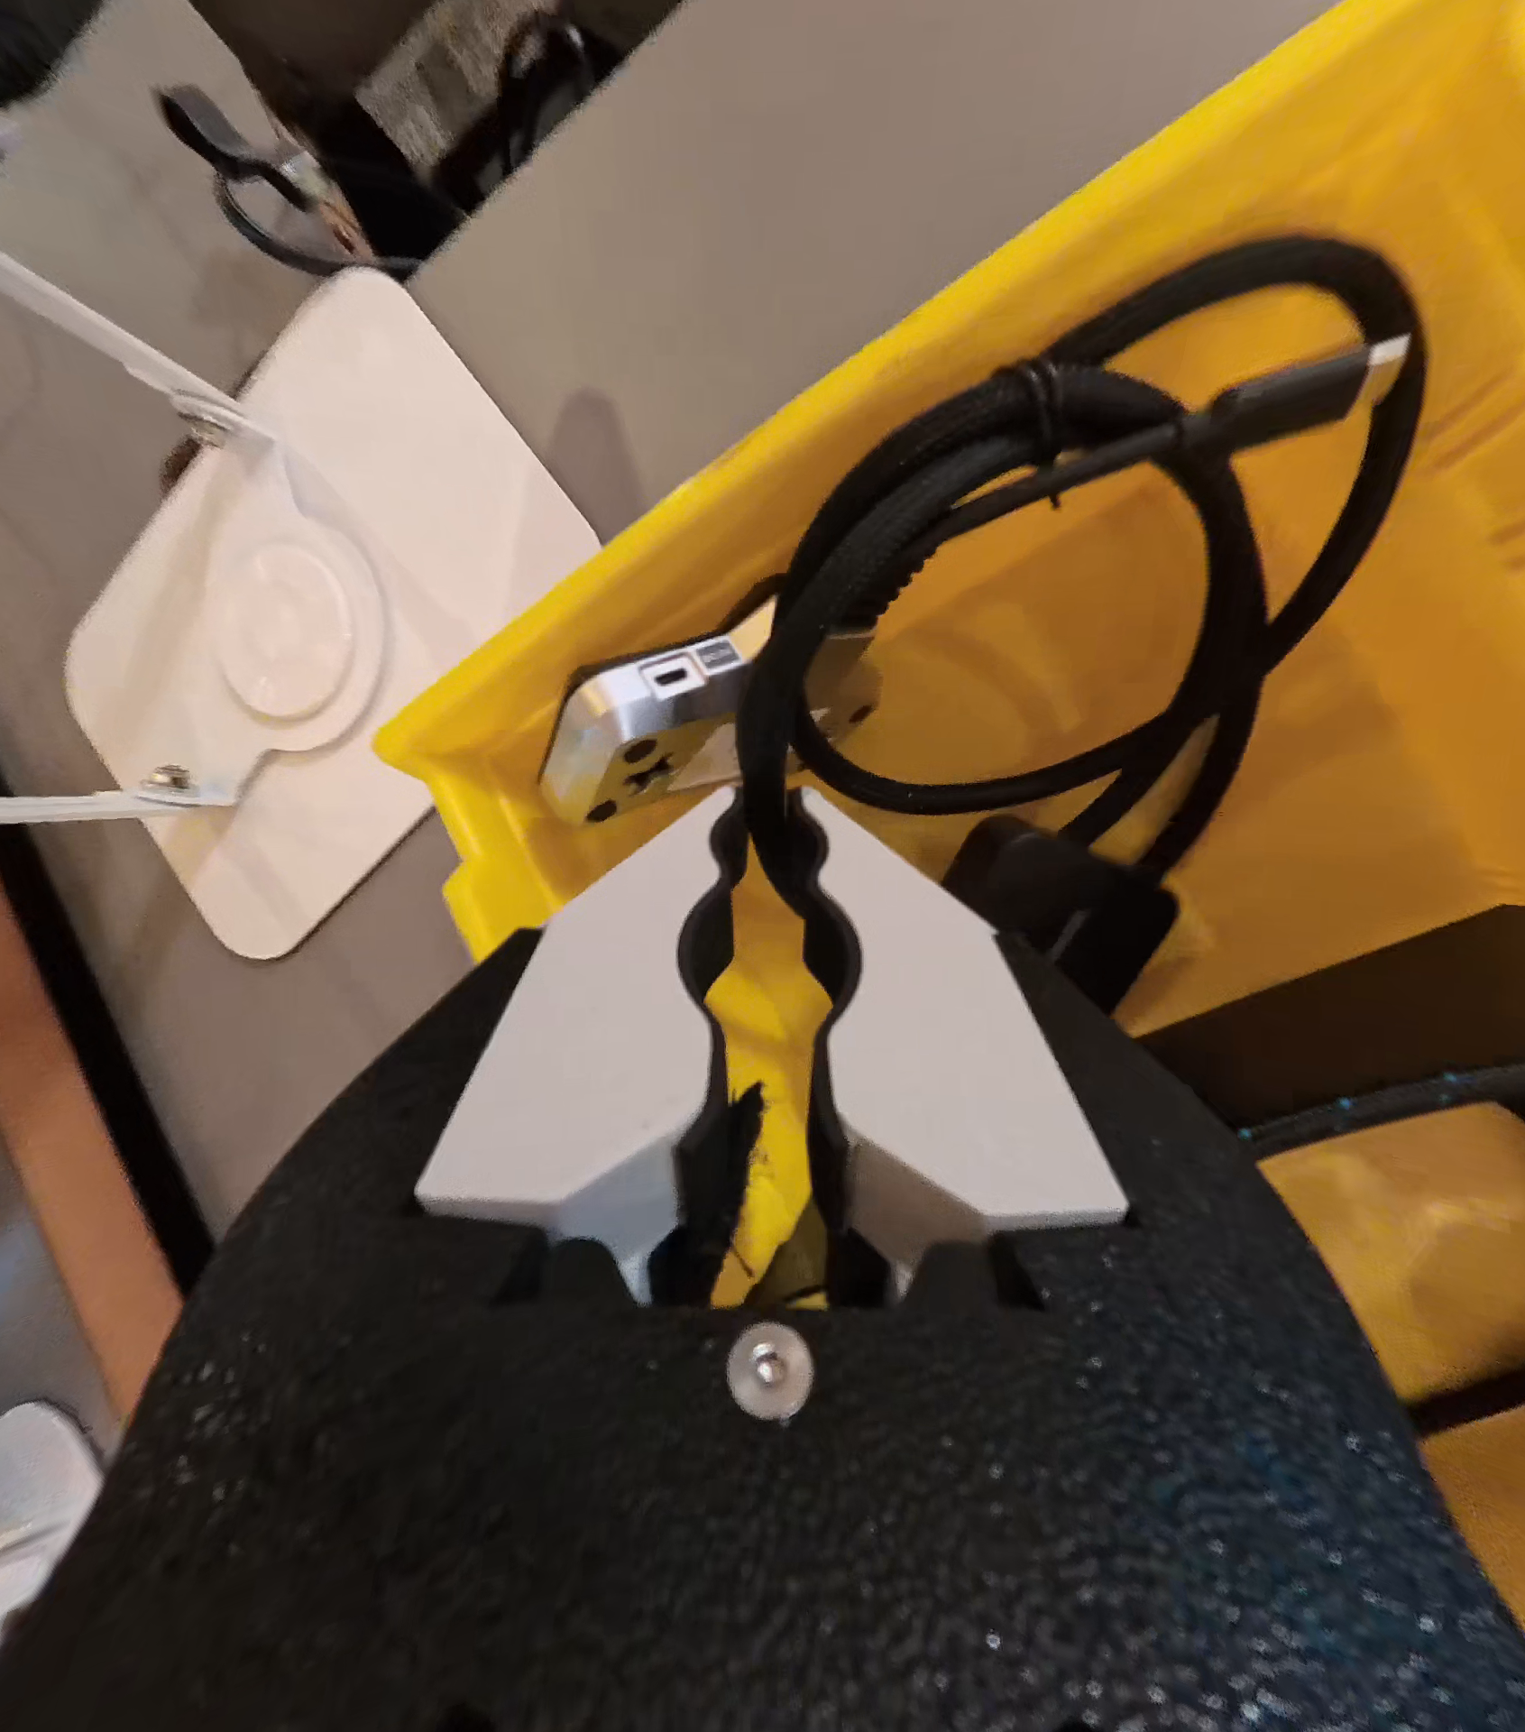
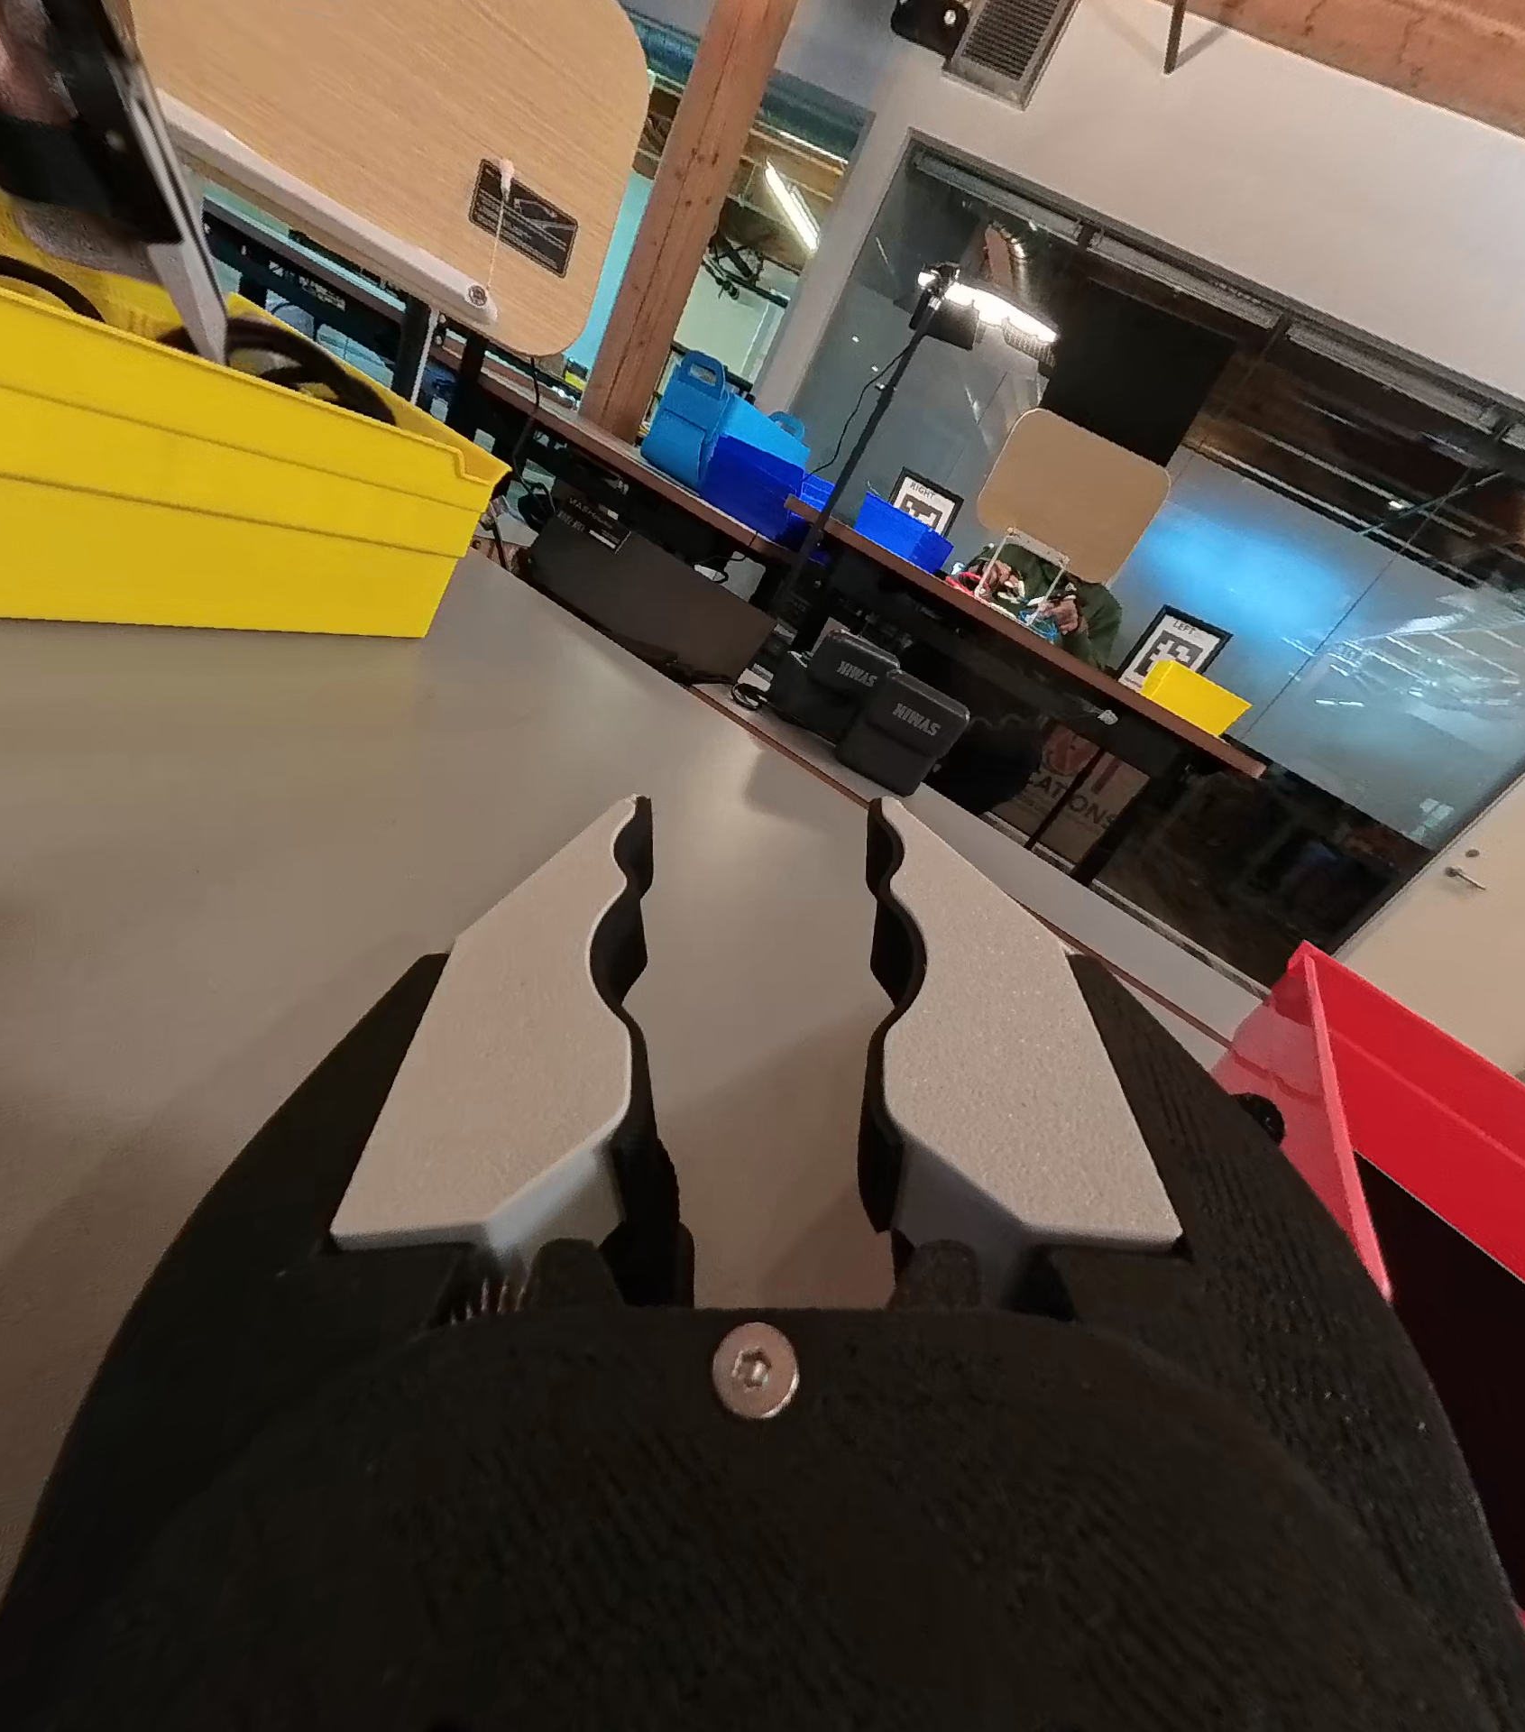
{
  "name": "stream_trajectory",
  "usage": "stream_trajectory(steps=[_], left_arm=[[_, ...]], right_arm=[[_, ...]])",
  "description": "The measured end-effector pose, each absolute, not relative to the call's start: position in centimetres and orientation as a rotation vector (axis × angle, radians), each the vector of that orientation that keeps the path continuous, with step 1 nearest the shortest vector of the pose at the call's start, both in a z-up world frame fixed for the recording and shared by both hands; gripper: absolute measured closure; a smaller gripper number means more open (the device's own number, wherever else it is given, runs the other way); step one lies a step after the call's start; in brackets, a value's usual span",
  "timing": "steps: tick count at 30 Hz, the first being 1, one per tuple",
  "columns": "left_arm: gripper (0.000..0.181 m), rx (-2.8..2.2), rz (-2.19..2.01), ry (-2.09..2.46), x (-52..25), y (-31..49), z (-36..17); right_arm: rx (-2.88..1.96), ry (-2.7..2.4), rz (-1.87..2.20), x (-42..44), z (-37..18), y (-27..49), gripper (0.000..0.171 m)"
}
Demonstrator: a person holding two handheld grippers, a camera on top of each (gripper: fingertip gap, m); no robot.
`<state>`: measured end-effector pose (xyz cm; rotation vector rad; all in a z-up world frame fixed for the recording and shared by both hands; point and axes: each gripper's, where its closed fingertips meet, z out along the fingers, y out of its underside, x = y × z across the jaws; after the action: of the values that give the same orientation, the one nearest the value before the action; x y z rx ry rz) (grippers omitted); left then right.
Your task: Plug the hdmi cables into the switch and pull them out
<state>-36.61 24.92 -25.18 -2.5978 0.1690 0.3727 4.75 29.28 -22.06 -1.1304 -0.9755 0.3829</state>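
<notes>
Cable [image 1: 763, 750] pinched in left gripper [image 1: 766, 825] — silver switch [image 1: 646, 722] behind, yellow bin [image 1: 1114, 234]

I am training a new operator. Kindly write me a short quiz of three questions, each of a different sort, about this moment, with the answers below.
1. True or false: the left gripper is closed on the black braided cable.
2. Multiple choice: the silver switch lies in A) the red bin, B) the yellow bin, C) on the bare grey table.
3. Fill in: the right gripper is ____ and holds nothing, above the grey table.

Key: 1 true; 2 B; 3 open.
</notes>
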Motion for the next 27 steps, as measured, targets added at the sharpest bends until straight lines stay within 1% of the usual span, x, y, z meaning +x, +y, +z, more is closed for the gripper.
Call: stream_trajectory(steps=[1,5,13,16,18,22,27], left_arm=[[0.177,-2.568,0.423,0.178,-36.8,25.0,-24.3],[0.177,-2.481,0.638,0.214,-37.5,24.5,-20.2],[0.178,-2.275,0.847,0.231,-37.1,23.6,-13.5],[0.178,-2.33,0.863,0.29,-36.7,23.0,-13.6],[0.178,-2.31,1.051,0.349,-37.7,22.6,-12.7],[0.177,-2.255,1.105,0.371,-37.4,22.6,-11.7],[0.178,-2.259,0.908,0.328,-36.1,22.8,-11.7]], right_arm=[[-1.131,-0.974,0.384,4.8,-22.0,29.3,0.126],[-1.133,-0.974,0.383,4.8,-22.1,29.3,0.126],[-1.131,-0.976,0.382,4.8,-22.1,29.3,0.127],[-1.13,-0.977,0.381,4.8,-22.1,29.3,0.127],[-1.13,-0.978,0.38,4.8,-22.1,29.3,0.127],[-1.131,-0.974,0.383,4.8,-22.1,29.3,0.127],[-1.131,-0.977,0.382,4.8,-22.1,29.3,0.127]])
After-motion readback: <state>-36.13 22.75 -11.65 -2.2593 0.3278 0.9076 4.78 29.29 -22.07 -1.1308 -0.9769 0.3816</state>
